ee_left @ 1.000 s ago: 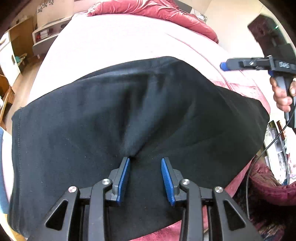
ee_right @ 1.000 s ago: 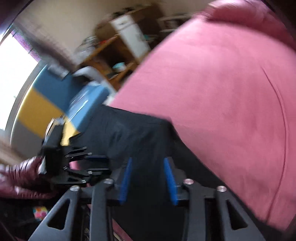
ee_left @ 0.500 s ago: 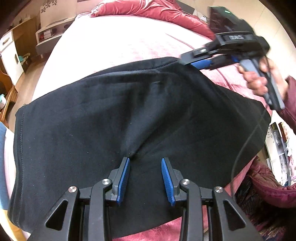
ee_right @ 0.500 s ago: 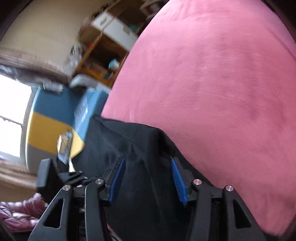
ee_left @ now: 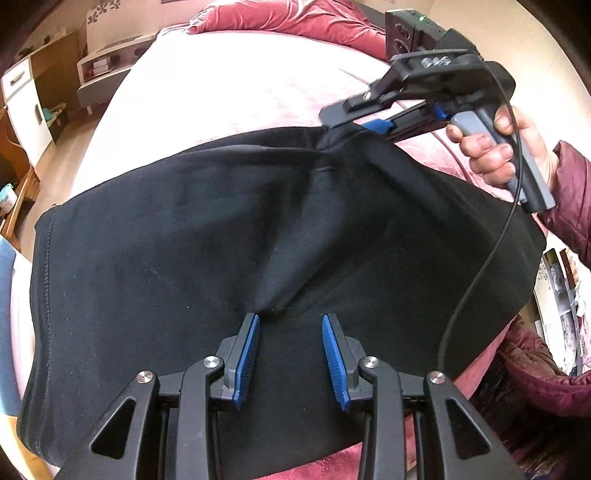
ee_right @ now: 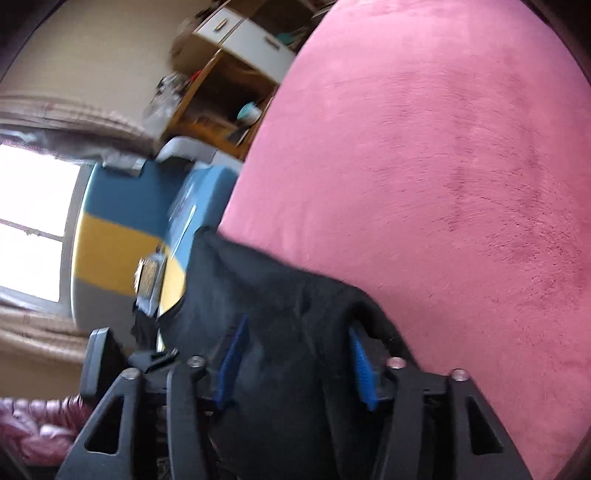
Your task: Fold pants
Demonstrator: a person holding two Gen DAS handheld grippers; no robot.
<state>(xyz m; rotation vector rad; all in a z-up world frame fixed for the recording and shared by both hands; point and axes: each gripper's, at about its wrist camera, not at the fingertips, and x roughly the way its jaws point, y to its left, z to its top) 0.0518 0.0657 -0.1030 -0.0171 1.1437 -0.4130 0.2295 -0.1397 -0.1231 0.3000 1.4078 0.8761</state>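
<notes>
Across the pink bed (ee_left: 229, 88) lie the black pants (ee_left: 221, 236). At 6 o'clock, my left gripper (ee_left: 290, 323) rests spread on them. At 1 o'clock, my right gripper (ee_right: 297, 332), fingers apart, straddles their far edge.

We're in a home bedroom here; a wide bed under a pink plush bedspread (ee_right: 443, 166) fills the scene; crumpled dark-red pillows (ee_left: 295, 22) lie at its head; alongside stands a white-fronted wooden cabinet (ee_left: 22, 107) with open shelves holding a teal cup (ee_right: 248, 112); a low white bedside shelf unit (ee_left: 107, 66) sits nearby; daylight pours through a curtained window (ee_right: 33, 225).
</notes>
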